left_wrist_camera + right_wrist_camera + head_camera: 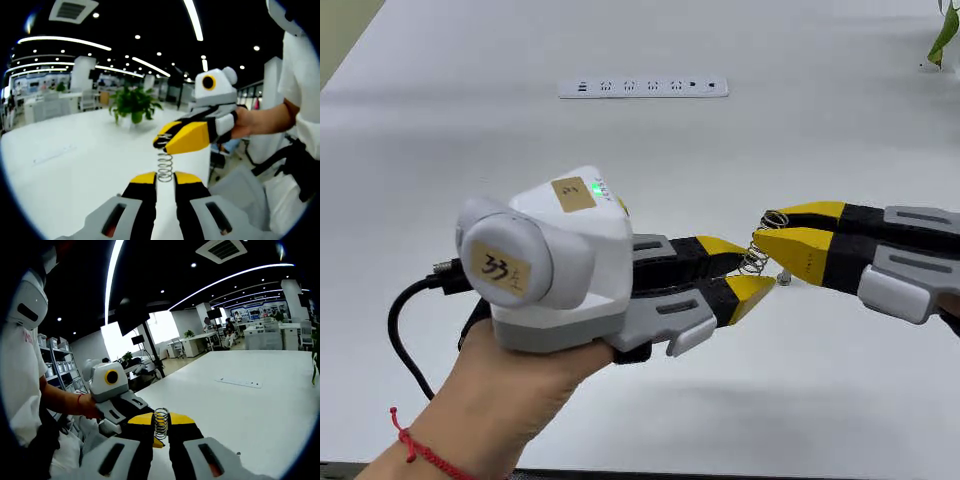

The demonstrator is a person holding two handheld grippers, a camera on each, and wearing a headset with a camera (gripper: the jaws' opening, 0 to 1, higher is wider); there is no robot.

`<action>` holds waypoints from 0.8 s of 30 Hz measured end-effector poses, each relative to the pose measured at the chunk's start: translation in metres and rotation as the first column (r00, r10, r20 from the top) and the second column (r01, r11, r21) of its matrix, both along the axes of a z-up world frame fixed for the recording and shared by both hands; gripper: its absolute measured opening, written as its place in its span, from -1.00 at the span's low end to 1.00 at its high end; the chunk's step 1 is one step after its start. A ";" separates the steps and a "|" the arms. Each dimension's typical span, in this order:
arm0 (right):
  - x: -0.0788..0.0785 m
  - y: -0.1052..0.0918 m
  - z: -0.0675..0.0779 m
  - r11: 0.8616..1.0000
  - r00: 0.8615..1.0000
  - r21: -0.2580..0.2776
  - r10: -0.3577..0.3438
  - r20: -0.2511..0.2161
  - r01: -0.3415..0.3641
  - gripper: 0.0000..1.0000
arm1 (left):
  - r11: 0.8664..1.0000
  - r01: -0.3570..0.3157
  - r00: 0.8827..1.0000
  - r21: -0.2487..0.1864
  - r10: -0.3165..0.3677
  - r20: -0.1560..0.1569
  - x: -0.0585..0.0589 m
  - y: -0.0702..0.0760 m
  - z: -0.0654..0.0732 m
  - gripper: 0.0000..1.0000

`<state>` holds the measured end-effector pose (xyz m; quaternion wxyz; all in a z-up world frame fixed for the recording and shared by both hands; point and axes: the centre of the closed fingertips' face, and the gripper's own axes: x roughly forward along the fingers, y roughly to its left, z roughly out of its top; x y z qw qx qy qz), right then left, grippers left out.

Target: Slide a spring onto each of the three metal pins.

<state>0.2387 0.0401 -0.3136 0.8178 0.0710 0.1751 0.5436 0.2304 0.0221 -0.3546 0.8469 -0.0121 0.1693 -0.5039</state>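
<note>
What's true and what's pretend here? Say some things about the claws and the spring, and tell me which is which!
1. Both claws pinch one spring. True: the left claw and the right claw each grip it.
2. The claw tips are red. False: they are yellow.
3. The spring lies flat on the table. False: it is held up above the white table.
4. A power strip lies on the white table. True.
5. The person wears a blue watch. False: a red string circles the wrist.
</note>
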 end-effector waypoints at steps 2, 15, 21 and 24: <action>0.000 0.000 0.000 1.000 1.000 -0.003 0.001 0.001 -0.001 -0.78 | 1.000 0.001 1.000 0.000 -0.001 0.001 0.000 0.000 0.000 -0.76; -0.002 0.000 -0.003 0.999 1.000 -0.035 0.014 0.013 -0.013 -0.77 | 1.000 0.006 1.000 -0.005 -0.006 -0.001 -0.001 0.001 -0.002 -0.78; -0.004 0.000 -0.004 0.998 1.000 -0.050 0.026 0.017 -0.025 -0.77 | 1.000 0.013 1.000 -0.009 -0.013 -0.006 -0.003 0.000 -0.003 -0.79; -0.004 0.000 -0.005 0.998 0.999 -0.061 0.030 0.022 -0.029 -0.76 | 1.000 0.015 1.000 -0.015 -0.016 -0.010 -0.004 -0.001 -0.004 -0.79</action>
